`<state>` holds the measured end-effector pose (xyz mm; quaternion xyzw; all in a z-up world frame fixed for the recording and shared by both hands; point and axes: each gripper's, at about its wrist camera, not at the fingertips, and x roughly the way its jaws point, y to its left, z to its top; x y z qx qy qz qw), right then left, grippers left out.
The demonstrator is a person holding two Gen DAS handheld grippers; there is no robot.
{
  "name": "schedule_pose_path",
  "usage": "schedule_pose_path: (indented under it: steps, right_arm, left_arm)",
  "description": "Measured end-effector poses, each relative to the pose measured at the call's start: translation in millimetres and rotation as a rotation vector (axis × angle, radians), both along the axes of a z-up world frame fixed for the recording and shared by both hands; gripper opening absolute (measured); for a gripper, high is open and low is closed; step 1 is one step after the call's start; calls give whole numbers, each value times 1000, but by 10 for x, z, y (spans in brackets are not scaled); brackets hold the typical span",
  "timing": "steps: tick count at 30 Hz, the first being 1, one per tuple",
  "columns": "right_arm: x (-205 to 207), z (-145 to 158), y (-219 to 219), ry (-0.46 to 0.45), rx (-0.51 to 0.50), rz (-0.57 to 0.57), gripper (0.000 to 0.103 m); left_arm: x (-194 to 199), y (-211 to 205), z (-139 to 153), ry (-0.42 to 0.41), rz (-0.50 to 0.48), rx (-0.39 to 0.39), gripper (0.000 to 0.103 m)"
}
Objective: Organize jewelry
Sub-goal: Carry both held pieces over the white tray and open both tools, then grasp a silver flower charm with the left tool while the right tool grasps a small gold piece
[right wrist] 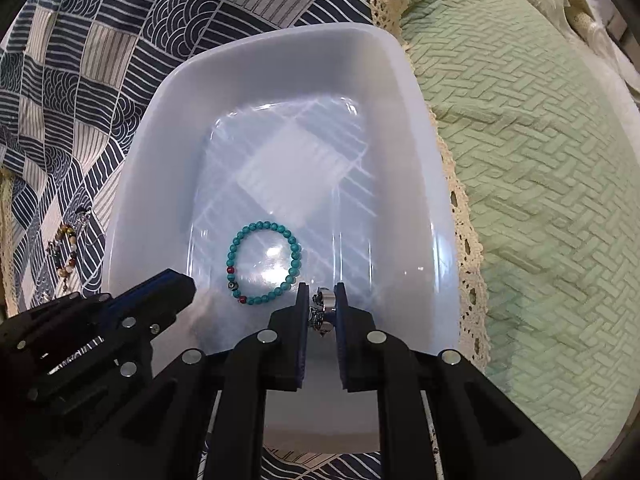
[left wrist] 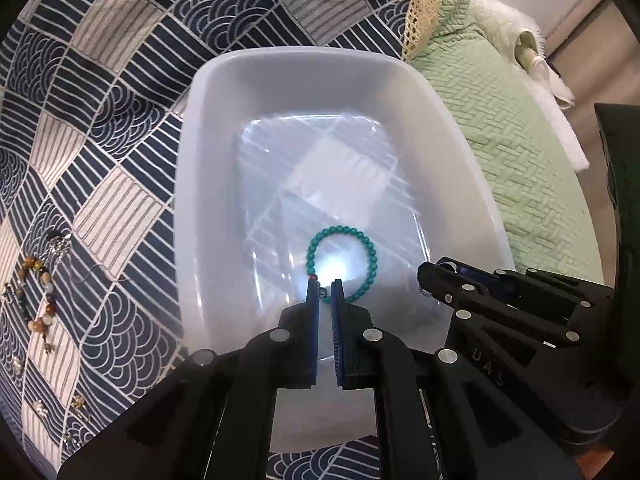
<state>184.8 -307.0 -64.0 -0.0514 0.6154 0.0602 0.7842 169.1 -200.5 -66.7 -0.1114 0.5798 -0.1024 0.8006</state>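
A turquoise bead bracelet [left wrist: 342, 264] lies flat on the floor of a white plastic bin [left wrist: 208, 128]. My left gripper [left wrist: 325, 289] hovers over the bracelet's near edge with a narrow gap between its blue pads, and nothing is held between them. The bracelet also shows in the right wrist view [right wrist: 262, 262], inside the same bin [right wrist: 132, 184]. My right gripper [right wrist: 322, 294] is shut on a silver metal jewelry piece [right wrist: 323, 308], low over the bin's near floor, just right of the bracelet. The left gripper [right wrist: 176, 292] shows at the left of that view.
A brown and amber bead bracelet [left wrist: 38, 296] and several small silver and gold pieces [left wrist: 60, 246] lie on the blue patterned cloth [left wrist: 120, 80] left of the bin. A green quilted cover [right wrist: 540, 160] lies to the right, with white fluffy fabric [left wrist: 532, 64] beyond.
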Motion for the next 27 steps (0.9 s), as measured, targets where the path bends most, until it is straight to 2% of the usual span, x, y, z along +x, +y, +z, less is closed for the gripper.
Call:
schedule_pose_path:
  steps: [2, 3, 4, 5, 9, 10, 12, 13, 14, 16, 18, 19, 22, 24, 27]
  right_arm:
    - [2, 12, 12, 0, 10, 0, 14]
    - [2, 19, 10, 0, 11, -2, 19]
    - [0, 32, 13, -5, 7, -6, 24]
    - [5, 44, 8, -10, 6, -6, 37]
    - [-30, 188, 9, -44, 48, -6, 40]
    - [-59, 248, 38, -59, 63, 2, 40]
    - [-129, 369, 118, -88, 85, 25, 40]
    - [-181, 436, 202, -104, 102, 43, 40]
    - [-240, 499, 301, -119, 119, 66, 40]
    - [-347, 595, 506, -136, 156, 119, 40]
    - [-419, 648, 682, -140, 195, 154, 41]
    - [-454, 667, 789, -137, 215, 173, 45]
    - [-526, 634, 1079, -125, 226, 210, 48]
    - [-563, 544, 1270, -101, 228, 233, 48]
    - [-636, 415, 1479, -73, 205, 252, 48]
  left_arm:
    - [-17, 60, 45, -6, 15, -6, 7]
    - [-34, 89, 73, -11, 20, -9, 7]
    - [-57, 131, 124, -17, 25, -13, 7]
    - [-74, 158, 172, -22, 28, -14, 7]
    - [-165, 388, 478, -61, 50, -14, 9]
    - [-227, 479, 592, -79, 53, -1, 13]
    - [-384, 753, 813, -123, 70, 63, 30]
    - [-446, 868, 888, -141, 80, 96, 46]
    - [-511, 990, 941, -157, 92, 136, 54]
    - [-651, 1299, 1005, -168, 117, 230, 57]
    - [-800, 1654, 971, -148, 146, 293, 61]
    - [-847, 1782, 926, -137, 158, 318, 67]
    - [-962, 2181, 678, -96, 207, 398, 70]
    - [-982, 2410, 469, -54, 242, 389, 70]
    - [-976, 2720, 67, 27, 300, 334, 69]
